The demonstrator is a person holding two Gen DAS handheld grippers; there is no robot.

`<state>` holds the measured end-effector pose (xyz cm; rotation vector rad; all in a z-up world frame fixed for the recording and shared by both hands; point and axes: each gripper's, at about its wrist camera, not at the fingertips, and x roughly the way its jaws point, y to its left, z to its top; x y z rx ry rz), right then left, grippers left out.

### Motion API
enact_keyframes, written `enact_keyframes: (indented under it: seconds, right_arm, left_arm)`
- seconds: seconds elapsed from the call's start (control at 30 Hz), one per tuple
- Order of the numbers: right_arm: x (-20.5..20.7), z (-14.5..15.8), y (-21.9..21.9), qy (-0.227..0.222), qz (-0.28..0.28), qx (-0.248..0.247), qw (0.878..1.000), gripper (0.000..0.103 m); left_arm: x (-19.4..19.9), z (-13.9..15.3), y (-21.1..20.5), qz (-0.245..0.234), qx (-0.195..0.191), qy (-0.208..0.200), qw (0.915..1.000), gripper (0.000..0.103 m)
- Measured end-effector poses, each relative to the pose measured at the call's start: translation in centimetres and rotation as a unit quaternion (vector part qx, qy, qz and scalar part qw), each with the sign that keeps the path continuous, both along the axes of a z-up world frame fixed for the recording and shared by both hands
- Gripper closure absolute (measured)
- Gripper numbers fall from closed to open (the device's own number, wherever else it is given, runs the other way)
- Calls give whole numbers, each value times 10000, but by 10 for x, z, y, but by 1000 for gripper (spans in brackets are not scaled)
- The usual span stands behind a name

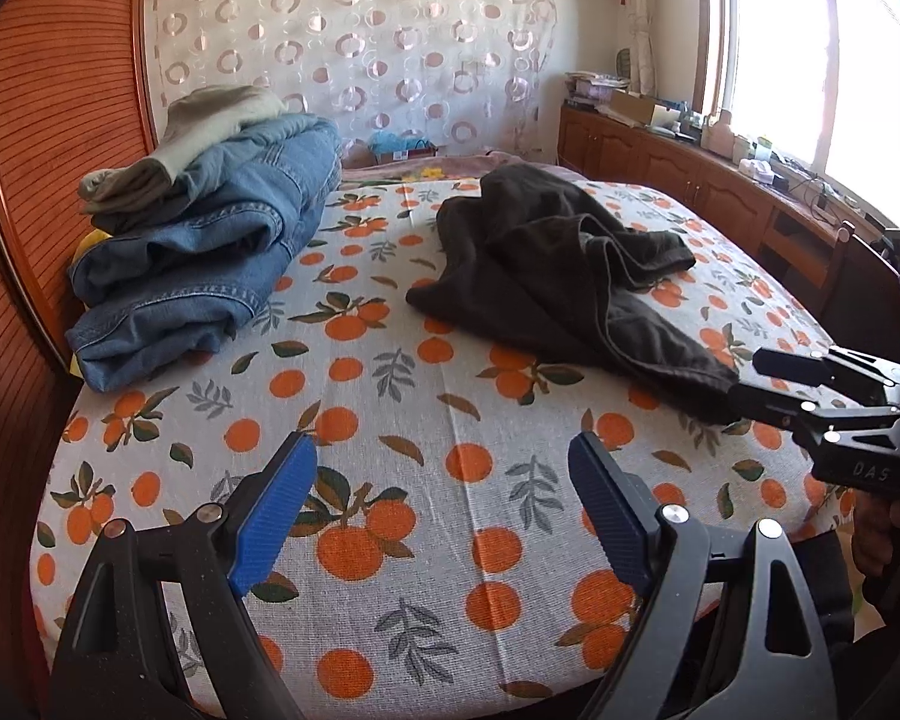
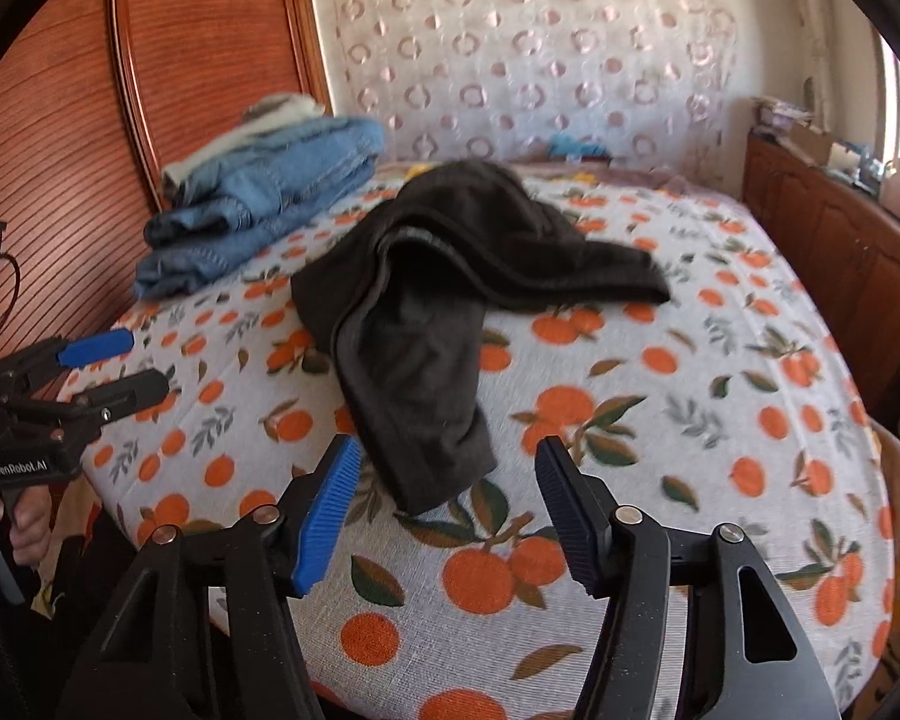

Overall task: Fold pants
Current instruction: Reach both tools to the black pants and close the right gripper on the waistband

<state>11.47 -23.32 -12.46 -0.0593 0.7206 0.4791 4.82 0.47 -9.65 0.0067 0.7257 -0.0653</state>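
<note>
We see the black pants (image 2: 426, 300) lying crumpled near the middle of the bed (image 1: 390, 480), on the orange-print sheet, well apart from the stack of folded jeans (image 1: 210, 252) by the wooden headboard (image 1: 60, 120). One leg forms the long axis, running from the bunched waist at the far side toward us, its cuff pointing at the near edge; the other leg lies crosswise toward the window side. Our left gripper (image 1: 444, 504) angles down over bare sheet, blue pads spread wide with nothing between them. Our right gripper (image 2: 447, 510) also tilts downward, its jaws apart, the cuff just ahead of the gap and unpinched. At the left edge of the right wrist view, a hand (image 2: 12, 516) wraps the left gripper's handle.
</note>
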Motion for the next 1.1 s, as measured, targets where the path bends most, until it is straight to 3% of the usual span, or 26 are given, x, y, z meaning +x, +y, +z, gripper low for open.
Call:
enact_keyframes:
  seconds: [0.1,0.23,0.27,0.53,0.77,0.97,1.1]
  right_arm:
    - [10,-5,1,173,71,-82,9998,59]
    - [17,-2,-4,151,129,-126,9997,92]
    - [14,1,-9,63,98,-74,9999,94]
    - [-10,18,-49,-339,-333,116,9988,99]
    - [-41,41,-111,-733,-1100,144,9911,100]
    - [-57,43,-166,-765,-1832,34,9801,100]
    - [-63,34,-173,-645,-1895,23,9798,100]
  left_arm:
    - [1,-1,2,15,-11,33,10000,16]
    - [1,1,2,18,20,25,10000,16]
    - [1,1,3,17,22,19,10000,16]
    - [1,4,4,34,-18,-5,10000,16]
    - [4,10,0,-36,-17,-39,10000,16]
    - [17,22,-14,-326,-115,-57,9994,16]
    - [37,33,-34,-669,-67,-100,9977,17]
